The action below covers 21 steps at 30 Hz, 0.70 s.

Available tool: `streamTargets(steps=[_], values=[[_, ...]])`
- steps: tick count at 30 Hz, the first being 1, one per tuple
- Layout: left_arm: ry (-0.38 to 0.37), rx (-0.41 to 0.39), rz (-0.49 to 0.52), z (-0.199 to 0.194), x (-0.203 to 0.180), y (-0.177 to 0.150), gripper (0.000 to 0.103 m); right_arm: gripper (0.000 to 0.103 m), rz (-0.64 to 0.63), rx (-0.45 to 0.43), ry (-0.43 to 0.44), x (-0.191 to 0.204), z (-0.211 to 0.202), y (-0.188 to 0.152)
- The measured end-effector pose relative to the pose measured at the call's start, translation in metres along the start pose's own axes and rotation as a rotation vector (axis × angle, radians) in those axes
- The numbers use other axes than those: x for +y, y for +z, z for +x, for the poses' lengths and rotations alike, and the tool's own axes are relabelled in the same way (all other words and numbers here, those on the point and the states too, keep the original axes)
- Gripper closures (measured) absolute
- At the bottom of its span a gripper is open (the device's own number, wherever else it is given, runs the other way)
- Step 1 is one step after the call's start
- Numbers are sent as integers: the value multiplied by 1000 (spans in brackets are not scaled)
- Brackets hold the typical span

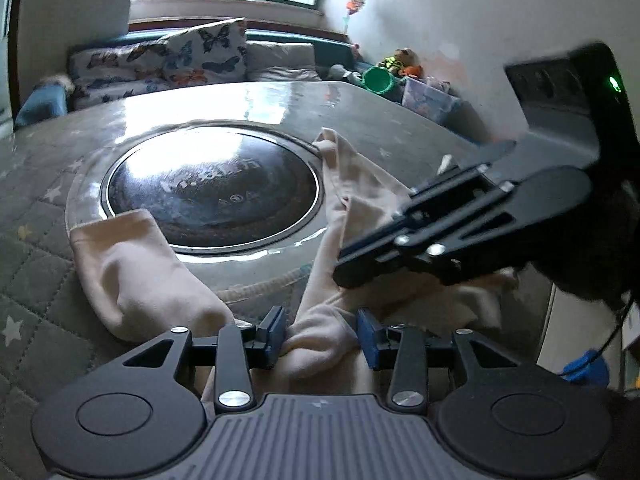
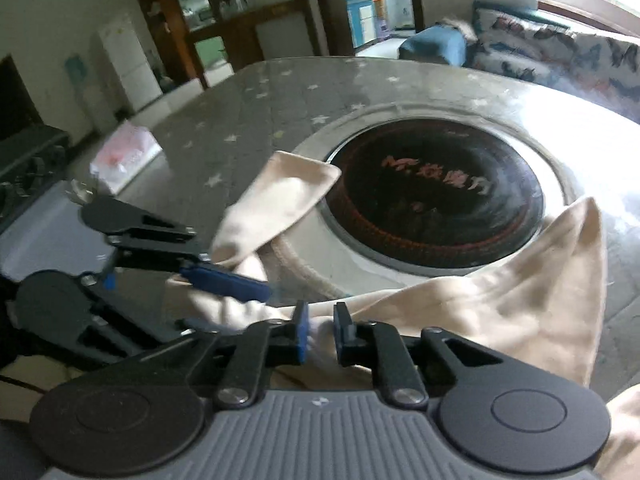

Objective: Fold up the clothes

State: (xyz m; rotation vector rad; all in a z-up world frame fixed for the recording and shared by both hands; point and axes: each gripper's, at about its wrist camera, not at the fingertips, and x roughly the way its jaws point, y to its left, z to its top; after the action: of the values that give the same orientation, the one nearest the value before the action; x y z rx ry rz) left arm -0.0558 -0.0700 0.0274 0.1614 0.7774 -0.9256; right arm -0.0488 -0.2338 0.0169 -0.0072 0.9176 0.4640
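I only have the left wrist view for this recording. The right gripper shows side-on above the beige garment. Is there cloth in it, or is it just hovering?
Observer: There is cloth in it. In the right wrist view, the right gripper is closed on a fold of the beige garment.
Operator: Is anything on the table that my view misses?
Observer: Yes. A pink-and-white plastic bag lies near the left edge of the table in that view.
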Motion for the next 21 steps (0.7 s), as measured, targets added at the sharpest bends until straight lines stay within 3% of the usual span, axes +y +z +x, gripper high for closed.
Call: streamTargets(steps=[5, 7, 8, 13, 16, 21], values=[[-5, -5, 9, 1, -1, -3, 58, 91, 11, 30, 11, -4, 1, 7], [-7, -9, 8, 2, 0, -3, 57, 81, 11, 42, 14, -4, 1, 9], [-7, -10, 9, 2, 0, -4, 57, 81, 10, 47, 13, -3, 1, 10], [-9, -19, 21, 1, 0, -5, 56, 96, 24, 40, -20, -6, 0, 2], [-14, -23, 13, 1, 2, -6, 55, 96, 72, -39, -22, -15, -12, 14], [-23, -26, -1, -1, 7, -3, 55, 96, 166, -298, -60, -36, -48, 58]])
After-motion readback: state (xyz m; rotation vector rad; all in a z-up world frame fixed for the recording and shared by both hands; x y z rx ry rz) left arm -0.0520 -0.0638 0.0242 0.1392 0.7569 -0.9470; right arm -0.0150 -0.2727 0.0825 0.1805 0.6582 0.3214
